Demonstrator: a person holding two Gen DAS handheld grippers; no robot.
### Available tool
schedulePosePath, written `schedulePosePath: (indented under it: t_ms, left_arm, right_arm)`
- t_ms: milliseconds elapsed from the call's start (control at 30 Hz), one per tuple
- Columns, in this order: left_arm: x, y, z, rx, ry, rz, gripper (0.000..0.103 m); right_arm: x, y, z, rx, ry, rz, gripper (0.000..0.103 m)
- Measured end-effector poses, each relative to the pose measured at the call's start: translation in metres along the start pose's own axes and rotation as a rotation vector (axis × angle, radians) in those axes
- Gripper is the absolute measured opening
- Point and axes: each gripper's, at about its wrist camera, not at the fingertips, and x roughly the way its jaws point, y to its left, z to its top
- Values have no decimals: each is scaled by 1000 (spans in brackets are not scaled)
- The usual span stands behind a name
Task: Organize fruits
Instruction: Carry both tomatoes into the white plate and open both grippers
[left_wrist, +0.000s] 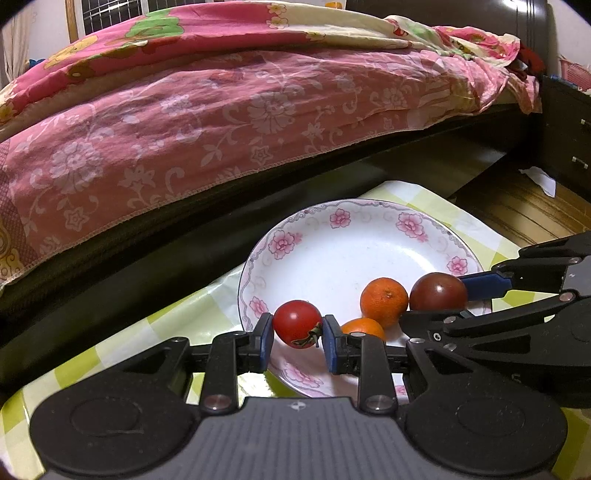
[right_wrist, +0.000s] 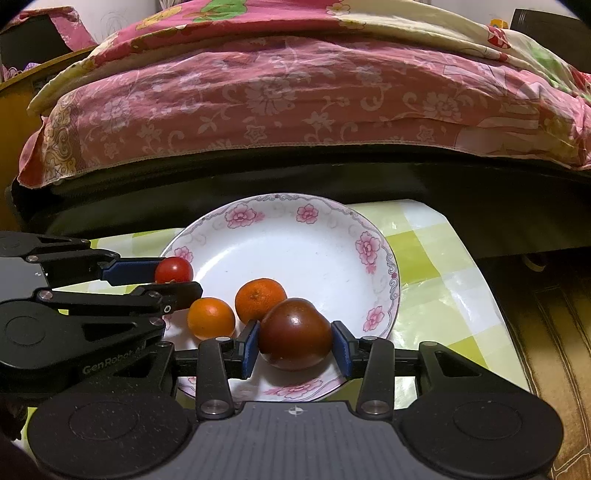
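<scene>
- The left tool (left_wrist: 297, 338) pinches a red tomato (left_wrist: 297, 324) above the near rim of the plate (left_wrist: 332, 254).
- Two oranges (right_wrist: 211, 318) (right_wrist: 260, 300) lie inside it.
- The right tool (right_wrist: 293, 349) pinches a dark tomato (right_wrist: 295, 334) over the plate.

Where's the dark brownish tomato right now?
The dark tomato sits between the right gripper fingers over the near edge of the floral plate, just right of the two oranges; whether the pads actually touch it is unclear.

Right tool (right_wrist: 294, 345) brackets dark tomato (right_wrist: 295, 334) (pad contact unclear) on plate (right_wrist: 295, 236); two oranges (right_wrist: 260, 299) beside.
</scene>
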Motion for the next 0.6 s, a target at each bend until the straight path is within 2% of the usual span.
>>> schedulePosePath:
  t_ms: [200, 233, 300, 600]
  left_arm:
    - [0, 0, 2, 0, -1, 5, 38]
    - [0, 0, 2, -2, -2, 4, 38]
    - [-1, 0, 3, -1, -3, 7, 39]
    - [-17, 4, 7, -10, -24, 25, 39]
  right_arm:
    - [0, -1, 1, 6, -4, -3, 40]
    - [0, -2, 1, 6, -12, -2, 44]
    - [-3, -2, 3, 0, -28, -1, 46]
    - [-13, -4, 9, 19, -62, -11, 46]
